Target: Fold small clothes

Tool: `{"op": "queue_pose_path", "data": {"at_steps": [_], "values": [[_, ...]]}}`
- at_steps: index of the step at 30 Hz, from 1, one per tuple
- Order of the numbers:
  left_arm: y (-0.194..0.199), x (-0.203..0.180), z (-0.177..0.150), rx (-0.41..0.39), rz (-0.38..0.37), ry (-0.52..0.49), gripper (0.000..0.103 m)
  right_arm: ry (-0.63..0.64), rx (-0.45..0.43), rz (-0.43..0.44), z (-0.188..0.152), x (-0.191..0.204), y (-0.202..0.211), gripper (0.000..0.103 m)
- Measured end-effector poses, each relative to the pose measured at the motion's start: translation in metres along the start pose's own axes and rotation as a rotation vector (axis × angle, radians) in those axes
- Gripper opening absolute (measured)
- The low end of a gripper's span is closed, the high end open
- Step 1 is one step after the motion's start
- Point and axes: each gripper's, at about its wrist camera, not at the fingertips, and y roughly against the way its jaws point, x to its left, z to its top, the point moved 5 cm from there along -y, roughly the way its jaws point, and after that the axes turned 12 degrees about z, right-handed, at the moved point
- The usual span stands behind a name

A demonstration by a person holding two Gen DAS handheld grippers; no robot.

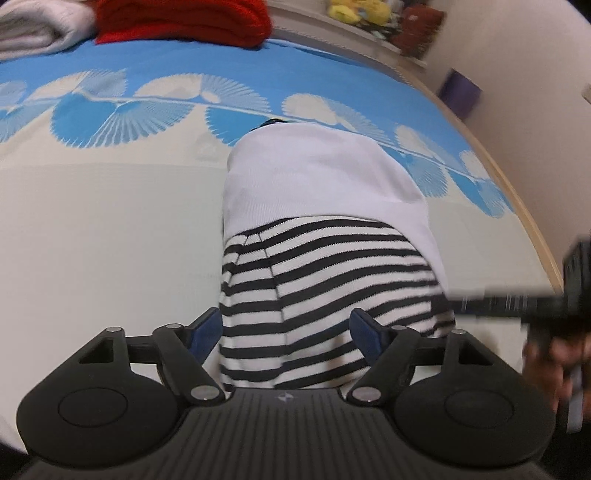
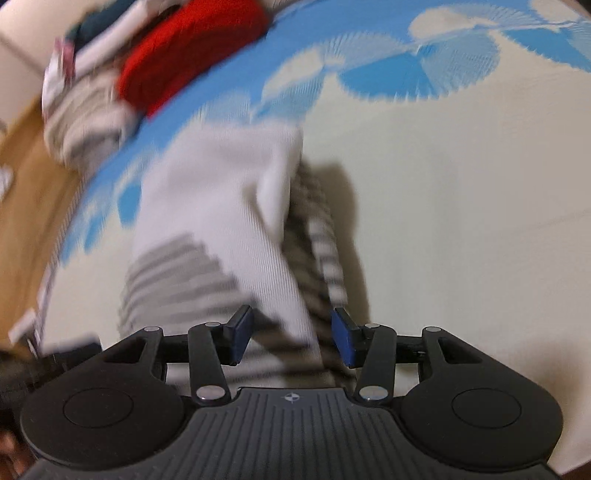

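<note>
A small garment, white with black-and-white stripes (image 1: 325,273), lies partly folded on the bed sheet (image 1: 110,221). My left gripper (image 1: 286,328) is open, its blue-padded fingers on either side of the striped near end. In the blurred right wrist view the same garment (image 2: 221,229) lies ahead, and my right gripper (image 2: 291,339) is open with its fingers astride the near edge of the cloth. The right gripper also shows, blurred, at the right edge of the left wrist view (image 1: 561,295).
The sheet is cream with a blue fan pattern (image 1: 258,74). A red folded cloth (image 1: 184,18) and a white folded one (image 1: 37,29) lie at the far edge, also in the right view (image 2: 192,48). The bed's wooden edge (image 1: 517,192) runs along the right.
</note>
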Motion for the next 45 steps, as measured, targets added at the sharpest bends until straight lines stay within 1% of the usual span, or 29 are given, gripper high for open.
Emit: {"op": "queue_pose_path", "data": {"at_steps": [1,2,3,4,7,8,9,11,13,15,17,18,20,22,24,26,27,30,33,34,35,36,37,39,40,41,42,43,45], "values": [[-0.002,-0.004,0.0,0.004,0.01,0.014,0.082,0.026,0.028,-0.019,-0.007,0.0,-0.004,0.036],[-0.003,-0.008,0.0,0.008,0.014,0.023,0.082,0.044,0.042,-0.012,-0.012,0.002,-0.005,0.001],[-0.006,-0.011,0.001,0.015,0.019,0.029,0.082,0.049,0.042,0.012,-0.015,0.004,-0.002,0.002],[-0.007,-0.015,0.002,0.022,0.028,0.033,0.083,0.051,0.008,0.036,-0.013,0.007,0.007,0.002],[-0.016,-0.012,0.001,0.029,0.054,0.05,0.083,0.013,-0.164,0.142,-0.002,0.007,0.054,0.002],[-0.027,-0.01,-0.003,0.057,0.077,0.045,0.083,-0.008,-0.198,0.167,-0.001,0.004,0.066,0.002],[-0.039,-0.009,-0.011,0.102,0.095,0.025,0.084,-0.019,-0.197,0.167,-0.003,0.0,0.07,0.002],[-0.063,-0.005,-0.032,0.208,0.13,-0.053,0.085,-0.004,-0.077,0.031,-0.016,-0.012,0.05,0.002],[-0.061,0.001,-0.035,0.206,0.116,-0.05,0.087,0.011,0.064,-0.069,-0.029,-0.022,0.023,0.002],[-0.047,0.003,-0.028,0.2,0.11,-0.059,0.084,0.04,0.099,-0.108,-0.032,-0.021,0.012,0.002],[-0.028,0.005,-0.015,0.163,0.098,-0.11,0.084,0.021,0.074,-0.1,-0.025,-0.019,0.013,0.004],[-0.017,0.008,-0.007,0.134,0.097,-0.133,0.084,0.02,0.04,-0.103,-0.019,-0.017,0.018,0.007],[0.004,0.018,0.01,0.086,0.105,-0.15,0.084,0.026,-0.066,-0.13,-0.01,-0.013,0.033,0.028],[0.022,0.029,0.025,0.055,0.102,-0.134,0.084,0.011,-0.183,-0.103,0.001,-0.009,0.049,0.038],[0.034,0.039,0.04,0.026,0.097,-0.13,0.084,-0.013,-0.254,-0.058,0.009,-0.006,0.055,0.04],[0.041,0.045,0.056,0.002,0.094,-0.137,0.084,-0.024,-0.267,-0.026,0.015,-0.001,0.049,0.059],[0.042,0.048,0.061,-0.007,0.089,-0.14,0.084,-0.028,-0.257,-0.017,0.017,0.002,0.042,0.061],[0.039,0.05,0.073,-0.011,0.057,-0.143,0.084,-0.061,-0.211,-0.008,0.023,0.004,0.019,0.063],[0.027,0.052,0.076,0.011,0.023,-0.145,0.084,-0.111,-0.177,-0.001,0.03,0.002,0.001,0.063],[0.022,0.051,0.078,0.018,0.012,-0.149,0.084,-0.126,-0.159,0.006,0.031,0.002,-0.006,0.052],[0.018,0.048,0.082,0.02,-0.002,-0.154,0.084,-0.129,-0.14,0.025,0.033,0.003,-0.013,0.017],[0.014,0.047,0.085,0.022,-0.015,-0.157,0.084,-0.125,-0.133,0.042,0.035,0.006,-0.019,0.001],[0.008,0.045,0.089,0.026,-0.03,-0.156,0.084,-0.121,-0.152,0.046,0.037,0.009,-0.017,0.002],[-0.007,0.04,0.098,0.039,-0.065,-0.139,0.085,-0.126,-0.234,0.056,0.043,0.011,-0.001,0.002],[-0.016,0.037,0.102,0.049,-0.083,-0.127,0.085,-0.136,-0.251,0.043,0.043,0.007,0.006,0.001],[-0.028,0.034,0.107,0.062,-0.098,-0.114,0.086,-0.139,-0.235,-0.005,0.04,0.001,0.007,0.001],[-0.041,0.031,0.11,0.079,-0.108,-0.096,0.086,-0.136,-0.19,-0.069,0.035,-0.006,0.002,0.001],[-0.053,0.029,0.112,0.1,-0.116,-0.075,0.086,-0.145,-0.143,-0.104,0.03,-0.011,-0.004,0.002],[-0.081,0.026,0.112,0.159,-0.147,-0.008,0.086,-0.137,-0.107,-0.118,0.027,-0.014,-0.01,0.004]]}}
